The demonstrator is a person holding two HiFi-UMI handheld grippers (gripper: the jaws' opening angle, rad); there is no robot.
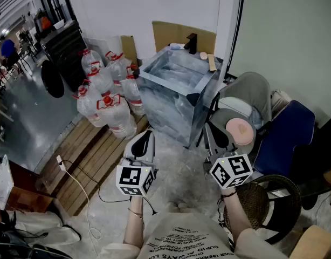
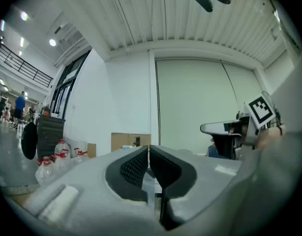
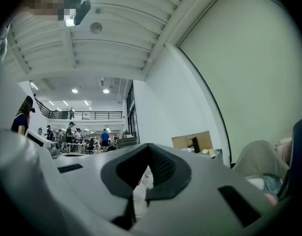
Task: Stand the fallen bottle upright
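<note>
The left hand-held gripper [image 1: 145, 138] and right hand-held gripper [image 1: 219, 135] are held pressed together, empty; water bottles [image 1: 109, 106] ahead are judged heavy, slick; the red-capped neck is best gripped.

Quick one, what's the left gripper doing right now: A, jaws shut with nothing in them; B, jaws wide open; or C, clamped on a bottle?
A: in the left gripper view the left gripper has its jaws closed together with nothing between them, and the head view shows the red-capped bottles well ahead of it, over by the wall.
</note>
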